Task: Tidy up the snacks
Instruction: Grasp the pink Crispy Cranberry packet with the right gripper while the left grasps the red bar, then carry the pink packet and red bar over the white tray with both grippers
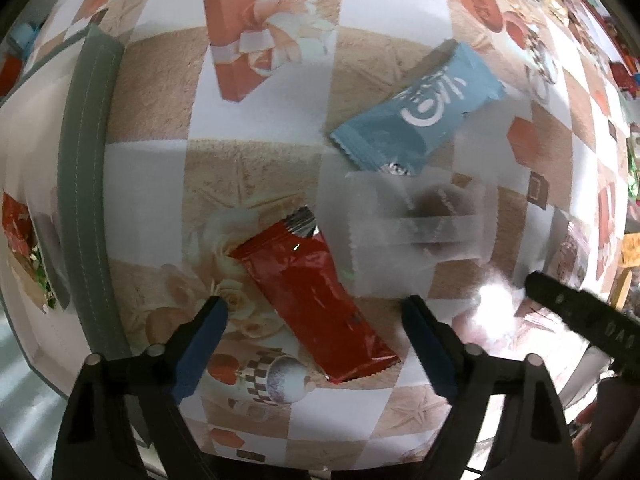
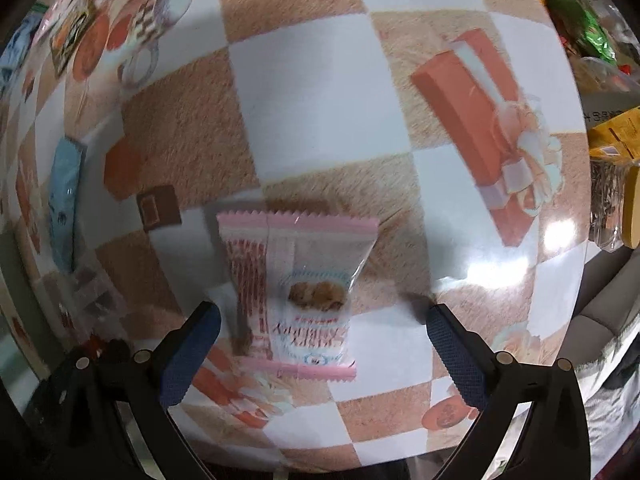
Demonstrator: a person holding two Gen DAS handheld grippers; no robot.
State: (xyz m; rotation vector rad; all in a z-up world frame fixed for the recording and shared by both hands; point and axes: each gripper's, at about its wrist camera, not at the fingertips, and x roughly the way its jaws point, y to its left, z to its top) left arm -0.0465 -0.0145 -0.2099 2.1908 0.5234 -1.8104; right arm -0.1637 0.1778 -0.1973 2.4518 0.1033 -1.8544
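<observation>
In the left wrist view a red snack packet (image 1: 312, 304) lies slanted on the patterned tablecloth (image 1: 256, 184). My left gripper (image 1: 314, 305) points down over it, open, its blue pads (image 1: 208, 332) clear of the packet on both sides. Above it lie a blue packet (image 1: 416, 116) and a blurred clear packet (image 1: 420, 224). In the right wrist view a white packet with pink edges (image 2: 296, 288), showing a cookie, lies between the fingers of my right gripper (image 2: 322, 312). That gripper is open and its pads do not touch the packet.
A grey-green fabric rim (image 1: 86, 184) of a container stands at the left, with packets inside it (image 1: 20, 232). A black gripper part (image 1: 580, 316) reaches in at the right. More snacks (image 2: 580, 28) and yellow boxes (image 2: 616, 132) crowd the table's right edge. The blue packet (image 2: 64, 200) shows far left.
</observation>
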